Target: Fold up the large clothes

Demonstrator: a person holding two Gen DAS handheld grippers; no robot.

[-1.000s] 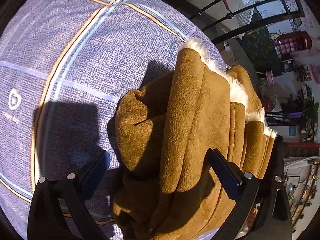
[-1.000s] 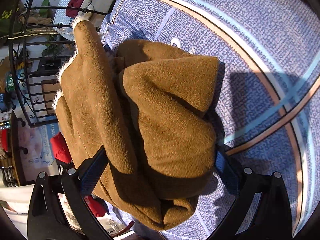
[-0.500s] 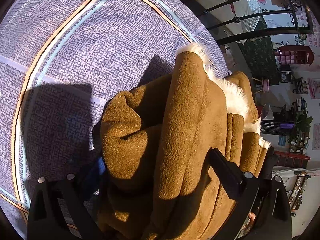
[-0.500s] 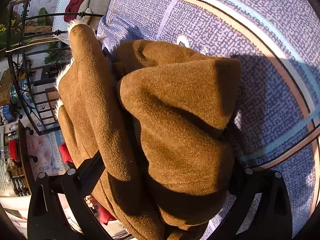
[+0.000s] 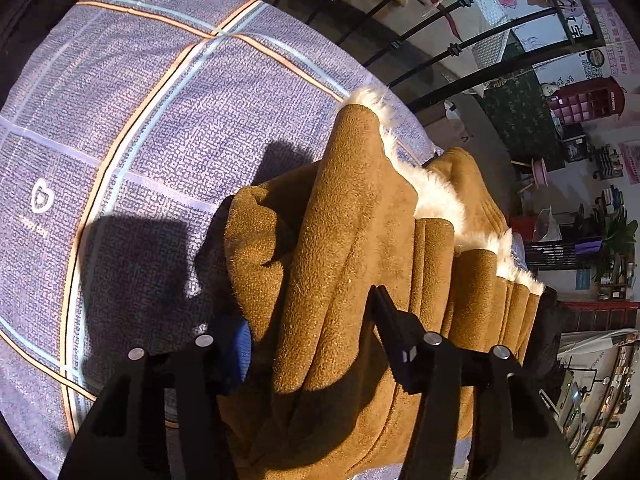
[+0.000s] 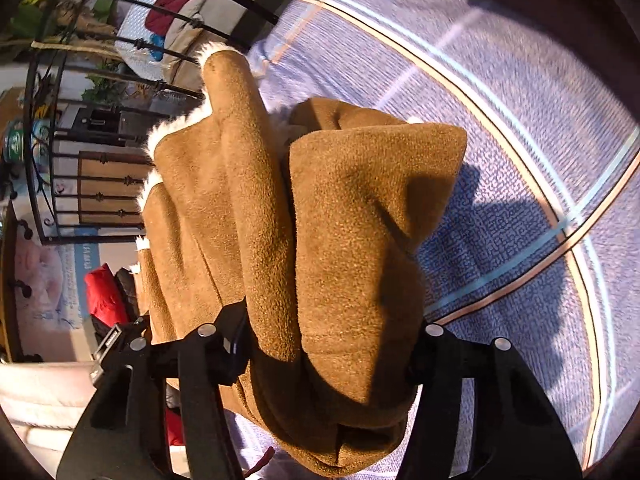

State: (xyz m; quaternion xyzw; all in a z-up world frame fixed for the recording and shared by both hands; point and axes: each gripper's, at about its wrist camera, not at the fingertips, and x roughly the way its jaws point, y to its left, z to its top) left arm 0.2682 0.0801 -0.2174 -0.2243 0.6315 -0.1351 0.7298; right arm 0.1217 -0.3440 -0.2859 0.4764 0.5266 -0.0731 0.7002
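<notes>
Suede folds fill the gap between both tools: the brown fleece-lined coat (image 5: 360, 248) is bunched into a thick bundle and held above the checked bedspread (image 5: 152, 120). The left tool (image 5: 310, 320) is closed partway onto a fat roll of the coat, its blue-padded finger (image 5: 240, 344) pressed in on 1 side and its black finger on the other. The right tool (image 6: 328, 344) is likewise clamped around a thick wad of the same coat (image 6: 320, 220), its fingers spread wide only because so much cloth sits between them. White fleece trim (image 5: 440, 196) shows ahead of the left tool, on the far edge of the bundle, toward the black iron bed rail (image 5: 460, 44).

To do this step well, my judgement is that both tools should move together and at the same height, so the layers stay stacked and do not slide apart. Lowering the bundle onto the bedspread (image 6: 520, 140) just ahead of the tools, far edge down first, should keep the fold line straight. Grip should hold until the coat's weight rests on the bed; heavy suede is likely to slump and unroll if 1 side is let go early. After release, a press along the top would flatten the bulk.
</notes>
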